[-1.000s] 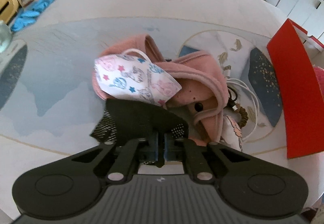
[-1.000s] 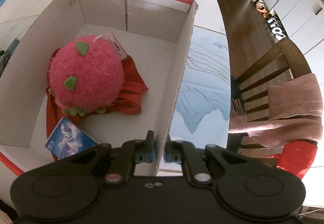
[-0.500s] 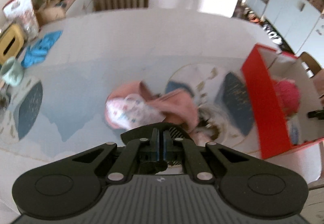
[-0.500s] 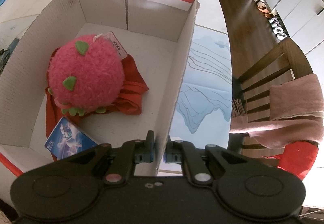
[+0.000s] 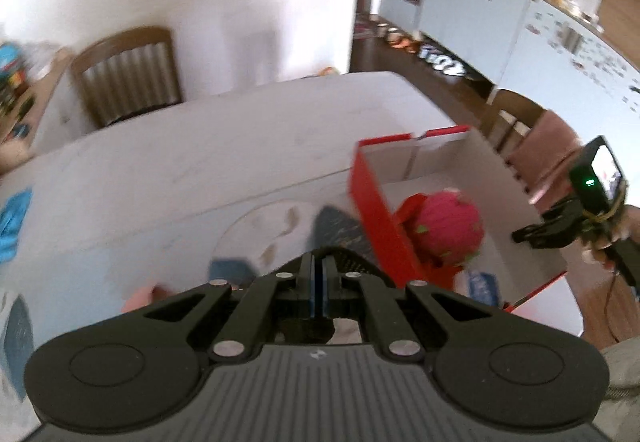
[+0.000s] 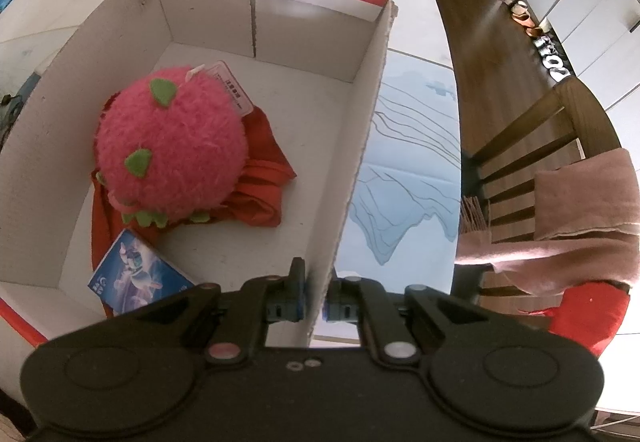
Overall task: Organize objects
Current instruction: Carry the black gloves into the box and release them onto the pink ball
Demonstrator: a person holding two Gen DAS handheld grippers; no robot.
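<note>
Black mesh item lifted, pinched, dangling

Box: matt corrugated cardboard, red outside. Plush: fuzzy pink pile, at 9 o'clock. Cloth: red fabric. Card: apparently glossy. Chair: varnished wood, at 3 o'clock.

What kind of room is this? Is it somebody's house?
Most likely a home dining room or kitchen: a big white table with wooden chairs round it, white cupboards along the wall, and shoes left on the wooden floor.
</note>
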